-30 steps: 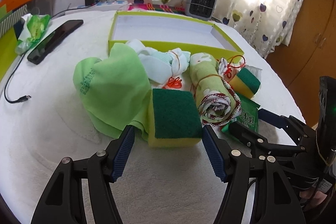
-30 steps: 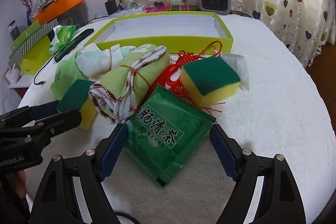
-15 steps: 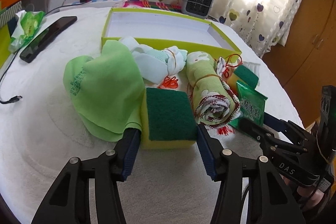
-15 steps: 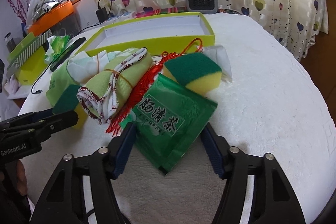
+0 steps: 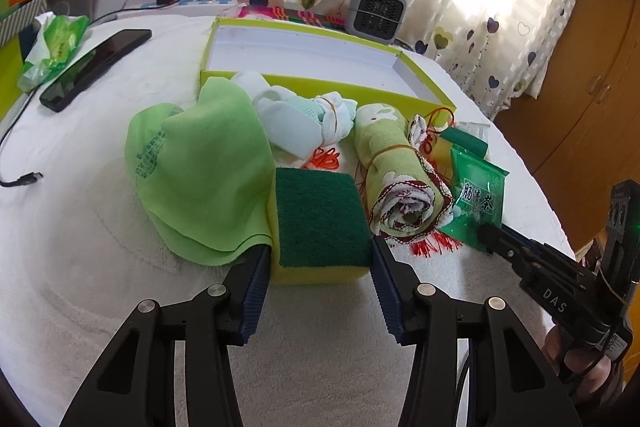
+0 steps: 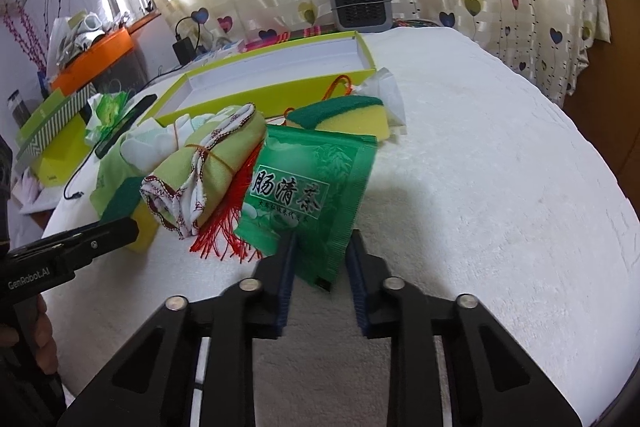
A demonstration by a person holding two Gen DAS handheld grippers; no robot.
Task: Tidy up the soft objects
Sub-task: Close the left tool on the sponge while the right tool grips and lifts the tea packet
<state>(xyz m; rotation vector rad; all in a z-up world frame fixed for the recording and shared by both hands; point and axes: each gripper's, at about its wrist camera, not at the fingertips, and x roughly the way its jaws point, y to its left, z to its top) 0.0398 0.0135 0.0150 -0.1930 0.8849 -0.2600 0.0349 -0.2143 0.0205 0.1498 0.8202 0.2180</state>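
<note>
Two hand-held claws close at once on a heap of soft goods on a white-covered counter [image 5: 100,307], with an empty yellow-green box [image 5: 320,89] waiting at the far side. A second ago both stood spread wide; now each has narrowed onto its pick, and the sorting appears to be moving from reaching to grasping.

At left, the left claw [image 5: 320,269] is closing around a green-topped yellow sponge [image 5: 320,223]; its blue pads sit against the sponge's two sides, with a corner of the green cloth [image 5: 200,175] draped just beside the left pad. That cloth could snag as the sponge lifts.

In the middle lie a white sock bundle [image 5: 304,123], red tasselled cord [image 6: 224,235] and a rolled towel bound with a band [image 5: 396,183], all pressed close together between the two picks and the box.

At right, the right claw [image 6: 320,265] is closing fast on a green tea sachet [image 6: 308,191], whose near edge stands between the jaws, tilted up off the counter; the grip looks firm, though the flat packet may slide. A second sponge [image 6: 344,115] rests just behind it.

Further off, a phone [image 5: 96,67], a charging cable [image 5: 24,179] and a small grey heater [image 5: 376,13] sit clear of the work. Nothing is in the box yet.
</note>
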